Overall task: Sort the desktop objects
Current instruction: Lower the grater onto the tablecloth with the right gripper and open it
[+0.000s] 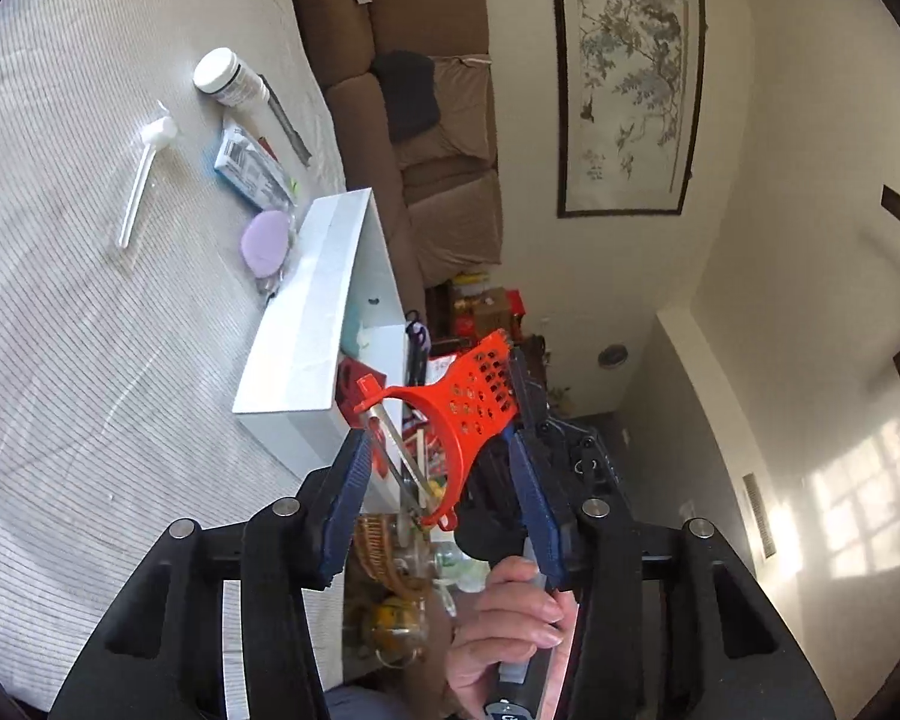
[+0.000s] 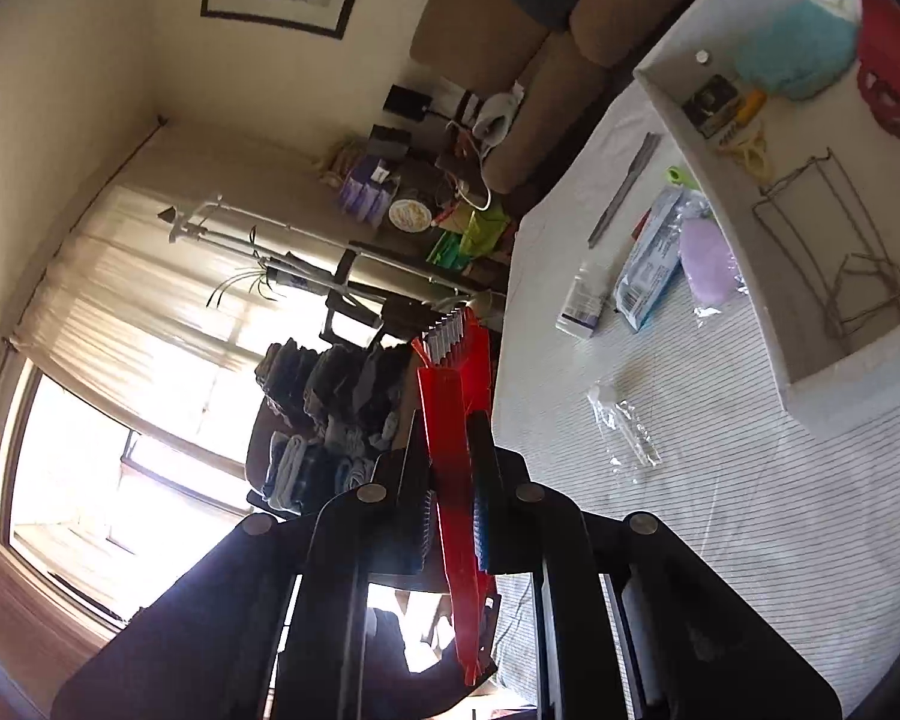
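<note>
roughly midway: your right claw pinches the red grater beside the white box; left claw spread, empty. bottle, tube box, purple pad, wrapped stick left on surface.

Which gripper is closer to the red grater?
Right. The right gripper has its fingers shut on the red grater. The left gripper is just behind it, fingers open and not touching it.
</note>
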`<state>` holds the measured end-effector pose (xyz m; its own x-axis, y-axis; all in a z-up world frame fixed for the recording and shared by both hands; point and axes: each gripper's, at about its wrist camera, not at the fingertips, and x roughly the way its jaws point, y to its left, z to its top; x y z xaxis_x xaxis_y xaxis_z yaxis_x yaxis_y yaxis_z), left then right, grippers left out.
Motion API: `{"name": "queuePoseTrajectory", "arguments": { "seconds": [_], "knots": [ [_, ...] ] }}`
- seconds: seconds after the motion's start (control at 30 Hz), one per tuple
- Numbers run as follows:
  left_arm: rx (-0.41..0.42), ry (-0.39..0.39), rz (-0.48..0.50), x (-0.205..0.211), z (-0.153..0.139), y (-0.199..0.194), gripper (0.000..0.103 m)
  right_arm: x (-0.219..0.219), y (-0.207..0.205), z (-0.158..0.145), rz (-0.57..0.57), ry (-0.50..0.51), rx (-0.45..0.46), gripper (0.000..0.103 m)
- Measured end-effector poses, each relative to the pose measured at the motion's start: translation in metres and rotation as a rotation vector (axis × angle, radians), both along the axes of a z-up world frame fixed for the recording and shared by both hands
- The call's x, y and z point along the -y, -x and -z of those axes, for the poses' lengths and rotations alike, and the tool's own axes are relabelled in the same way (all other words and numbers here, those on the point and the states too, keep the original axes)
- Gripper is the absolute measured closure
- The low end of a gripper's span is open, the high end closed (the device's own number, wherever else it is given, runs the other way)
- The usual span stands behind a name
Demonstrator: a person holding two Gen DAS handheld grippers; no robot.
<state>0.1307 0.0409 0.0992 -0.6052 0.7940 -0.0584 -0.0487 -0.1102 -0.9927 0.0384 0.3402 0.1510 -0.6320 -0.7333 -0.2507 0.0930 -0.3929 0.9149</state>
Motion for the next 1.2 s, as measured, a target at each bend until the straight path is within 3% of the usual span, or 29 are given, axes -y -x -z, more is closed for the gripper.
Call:
{"name": "queuePoseTrajectory", "arguments": {
  "seconds": [0.17, 0.3, 0.5, 0.6, 0.77, 0.83, 0.87, 0.9, 0.97, 1.07, 1.13, 1.2],
  "knots": [
    [0.026, 0.055, 0.035, -0.018, -0.007, -0.002, 0.060, -0.016, -0.013, 0.003, 0.036, 0.048, -0.003, 0.092],
    [0.058, 0.110, 0.053, -0.025, -0.011, 0.000, 0.073, -0.019, -0.026, -0.010, 0.039, 0.016, -0.058, 0.092],
    [0.071, 0.153, 0.058, -0.032, -0.017, 0.002, 0.073, -0.008, -0.041, -0.039, 0.000, -0.093, -0.137, 0.092],
    [0.087, 0.201, 0.068, -0.036, -0.022, 0.006, 0.088, 0.006, -0.052, -0.054, -0.033, -0.181, -0.184, 0.092],
    [0.071, 0.246, 0.076, -0.037, -0.034, 0.013, 0.093, 0.029, -0.067, -0.084, -0.064, -0.352, -0.270, 0.092],
    [0.061, 0.284, 0.070, -0.032, -0.045, 0.020, 0.096, 0.033, -0.072, -0.093, -0.057, -0.439, -0.271, 0.086],
    [0.057, 0.307, 0.067, -0.028, -0.052, 0.023, 0.097, 0.031, -0.077, -0.099, -0.031, -0.489, -0.274, 0.073],
    [0.048, 0.338, 0.062, -0.024, -0.061, 0.028, 0.097, 0.026, -0.082, -0.102, 0.004, -0.533, -0.277, 0.045],
    [0.021, 0.429, 0.048, -0.017, -0.083, 0.039, 0.098, 0.009, -0.090, -0.106, 0.071, -0.569, -0.273, 0.008],
    [-0.032, 0.595, 0.070, -0.023, -0.120, 0.059, 0.098, -0.022, -0.095, -0.104, 0.143, -0.579, -0.233, 0.009],
    [-0.041, 0.637, 0.111, -0.033, -0.136, 0.074, 0.100, -0.034, -0.088, -0.102, 0.115, -0.568, -0.215, 0.014],
    [-0.055, 0.703, 0.142, -0.048, -0.152, 0.084, 0.100, -0.032, -0.080, -0.102, 0.068, -0.622, -0.211, 0.029]
  ]
}}
